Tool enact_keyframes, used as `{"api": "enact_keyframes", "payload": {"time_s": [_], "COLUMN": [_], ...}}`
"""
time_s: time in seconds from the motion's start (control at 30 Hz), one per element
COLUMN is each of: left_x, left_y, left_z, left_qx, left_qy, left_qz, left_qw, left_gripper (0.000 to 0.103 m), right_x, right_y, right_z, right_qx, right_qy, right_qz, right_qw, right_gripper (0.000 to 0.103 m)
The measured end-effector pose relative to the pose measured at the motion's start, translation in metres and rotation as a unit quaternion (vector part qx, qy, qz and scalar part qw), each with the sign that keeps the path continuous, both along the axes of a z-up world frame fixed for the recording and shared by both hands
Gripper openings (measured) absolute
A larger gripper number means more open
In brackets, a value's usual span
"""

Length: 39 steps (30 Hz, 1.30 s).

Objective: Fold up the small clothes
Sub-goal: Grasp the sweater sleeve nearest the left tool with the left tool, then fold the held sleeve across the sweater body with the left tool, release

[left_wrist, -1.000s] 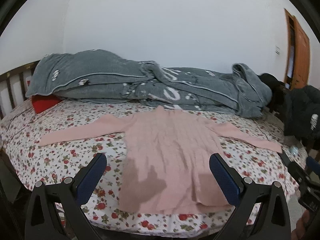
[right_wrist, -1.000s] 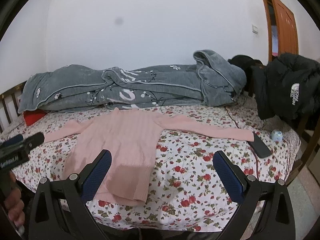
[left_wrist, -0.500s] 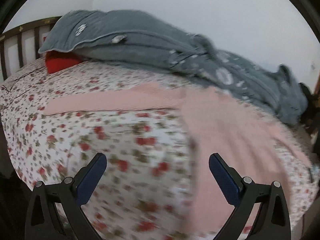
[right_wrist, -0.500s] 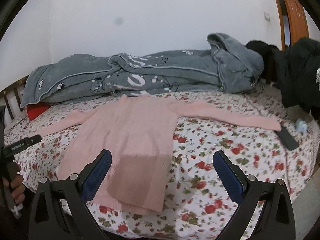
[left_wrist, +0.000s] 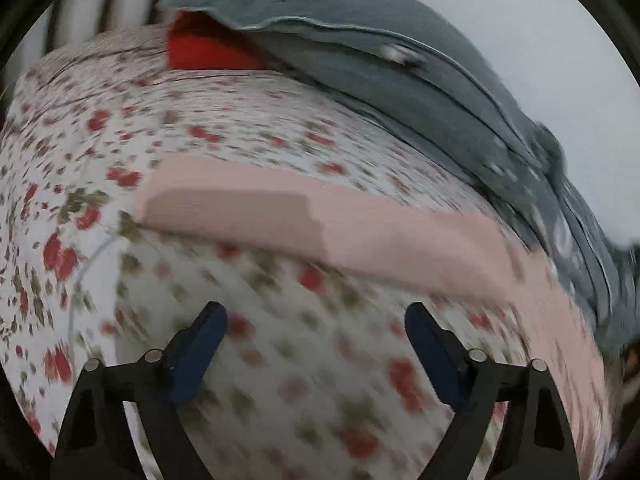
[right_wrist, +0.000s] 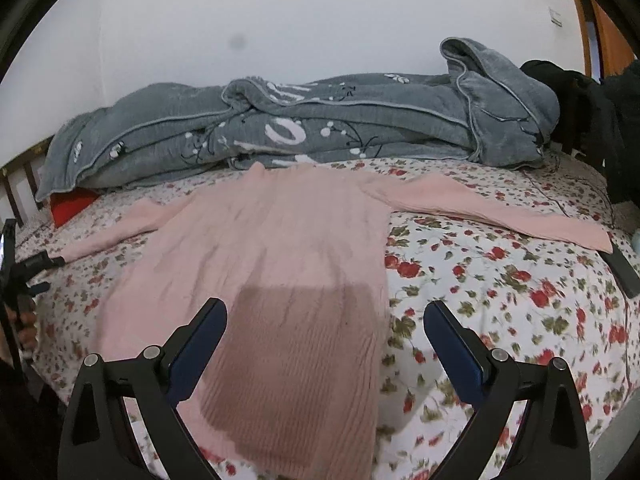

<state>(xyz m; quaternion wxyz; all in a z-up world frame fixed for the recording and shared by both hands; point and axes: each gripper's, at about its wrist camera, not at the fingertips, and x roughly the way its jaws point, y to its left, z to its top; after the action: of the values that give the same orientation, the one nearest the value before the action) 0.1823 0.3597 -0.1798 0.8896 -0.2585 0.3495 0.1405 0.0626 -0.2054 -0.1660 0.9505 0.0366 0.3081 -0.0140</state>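
Observation:
A pink long-sleeved sweater [right_wrist: 280, 264] lies flat, sleeves spread, on the floral bedsheet [right_wrist: 500, 280]. My right gripper [right_wrist: 324, 344] is open and empty above the sweater's lower right hem. My left gripper [left_wrist: 316, 344] is open and empty, hovering over the sheet just short of the sweater's left sleeve [left_wrist: 280, 212], whose cuff lies to the left. The left wrist view is blurred. The left gripper also shows at the far left of the right wrist view [right_wrist: 24, 268].
A rolled grey blanket [right_wrist: 300, 120] lies along the far side of the bed, with a red pillow [left_wrist: 204, 48] under its left end. A dark phone [right_wrist: 622, 268] lies by the right cuff. Dark clothes [right_wrist: 592, 100] are heaped at the right. A wooden headboard [right_wrist: 20, 176] stands at left.
My left gripper has swung left and dropped close to the left sleeve. My right gripper has moved in nearer the sweater's hem. Both stay open.

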Motion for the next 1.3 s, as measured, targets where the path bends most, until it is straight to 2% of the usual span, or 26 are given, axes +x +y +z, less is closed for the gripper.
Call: {"api": "enact_keyframes", "payload": {"time_s": [0.1,0.2,0.3,0.4,0.47,0.5,0.6,0.63,0.77,0.93,1.17,1.3], "left_x": [0.006,0.015,0.020,0.025,0.026,0.025,0.024,0.023,0.030,0.047,0.094,0.123], "left_y": [0.023,0.040,0.058,0.064,0.067,0.068,0.063,0.060,0.040,-0.014,-0.140,-0.225], "left_z": [-0.004,-0.007,-0.013,-0.012,-0.012,-0.011,0.001,0.009,0.044,0.090,0.128,0.133], "left_qx": [-0.027,-0.020,-0.033,-0.010,0.000,0.007,0.055,0.066,0.097,0.139,0.160,0.153], "left_qy": [-0.019,-0.019,-0.021,-0.003,0.011,0.016,0.035,0.027,0.004,-0.034,-0.069,-0.078], "left_qz": [0.019,0.067,0.095,0.129,0.150,0.159,0.171,0.162,0.132,0.085,-0.018,-0.084], "left_qw": [0.9993,0.9974,0.9947,0.9916,0.9886,0.9871,0.9831,0.9842,0.9865,0.9860,0.9846,0.9815], "left_gripper": [0.087,0.086,0.077,0.056,0.038,0.033,0.012,0.006,0.006,0.006,0.006,0.006], "right_x": [0.017,0.030,0.039,0.047,0.052,0.054,0.058,0.058,0.052,0.039,0.019,0.007], "right_y": [-0.005,-0.014,-0.022,-0.031,-0.038,-0.042,-0.055,-0.059,-0.077,-0.104,-0.146,-0.171], "right_z": [-0.004,-0.005,-0.004,-0.003,-0.004,-0.005,-0.006,-0.006,-0.004,-0.006,-0.003,-0.006], "right_qx": [0.004,0.032,0.046,0.050,0.055,0.059,0.073,0.079,0.092,0.109,0.124,0.146], "right_qy": [0.008,0.008,0.009,0.007,0.007,0.008,0.016,0.017,0.010,-0.004,-0.022,-0.020], "right_qz": [-0.020,-0.032,-0.038,-0.046,-0.052,-0.052,-0.051,-0.048,-0.042,-0.047,-0.060,-0.065], "right_qw": [1.000,0.999,0.998,0.998,0.997,0.997,0.996,0.996,0.995,0.993,0.990,0.987], "right_gripper": [0.098,0.098,0.098,0.098,0.098,0.098,0.098,0.098,0.098,0.098,0.098,0.098]}}
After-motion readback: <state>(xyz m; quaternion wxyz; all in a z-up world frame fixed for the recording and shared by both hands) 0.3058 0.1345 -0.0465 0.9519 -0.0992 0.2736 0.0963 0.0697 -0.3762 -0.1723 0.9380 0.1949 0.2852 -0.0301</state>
